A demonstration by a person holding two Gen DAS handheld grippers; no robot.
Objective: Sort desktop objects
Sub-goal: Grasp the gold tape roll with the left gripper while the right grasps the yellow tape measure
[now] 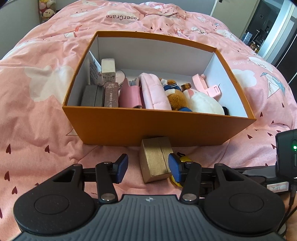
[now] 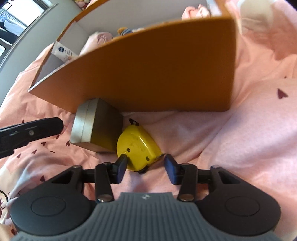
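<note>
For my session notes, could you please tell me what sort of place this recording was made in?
Most likely a bedroom in a home: the orange box sits on a bed covered by a pink printed duvet, plush toys are stacked by the far wall, and a doorway opens to another room.

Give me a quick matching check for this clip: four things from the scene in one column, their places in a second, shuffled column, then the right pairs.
Things:
1. gold box
2. yellow tape measure
3. teddy bear
4. orange box

Places:
A. between the right gripper's open fingers
B. inside the orange box
C. on the pink bedspread, holding sorted items
D. outside the orange box's front wall, in front of the left gripper

Pairs: 1-D, 2-A, 3-B, 4-C
</note>
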